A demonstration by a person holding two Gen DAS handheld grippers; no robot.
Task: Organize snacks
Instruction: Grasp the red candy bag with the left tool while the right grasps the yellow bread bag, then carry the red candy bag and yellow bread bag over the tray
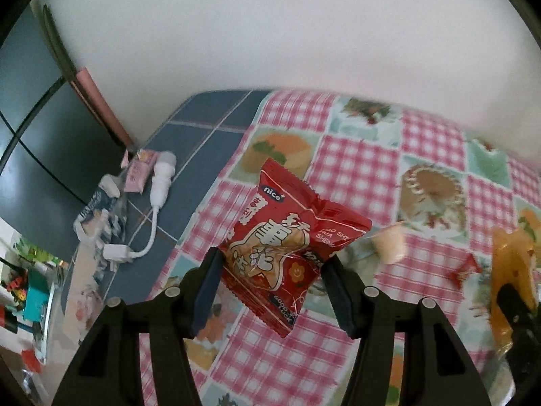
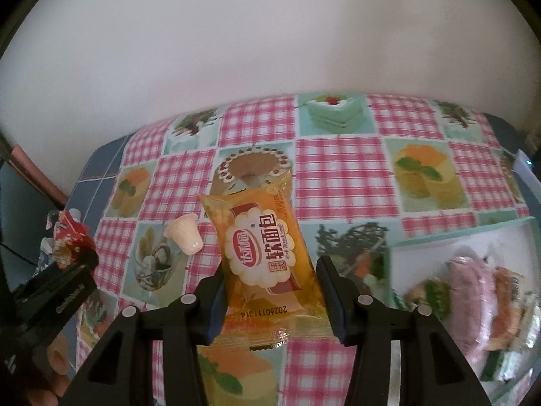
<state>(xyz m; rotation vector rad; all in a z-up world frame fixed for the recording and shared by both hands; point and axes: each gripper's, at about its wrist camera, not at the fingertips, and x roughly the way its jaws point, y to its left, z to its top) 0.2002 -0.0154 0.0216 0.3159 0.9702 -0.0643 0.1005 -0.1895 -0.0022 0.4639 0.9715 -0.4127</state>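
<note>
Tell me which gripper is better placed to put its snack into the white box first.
The right gripper. It holds the orange bread packet, and the white box with snacks lies just beside it in its view. The left gripper holds the red snack packet farther away, with no box in its view.

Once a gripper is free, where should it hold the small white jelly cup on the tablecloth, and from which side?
The jelly cup lies tipped on the tablecloth. Probably best from above, jaws across the tapered body's middle, since rim and base point sideways.
</note>
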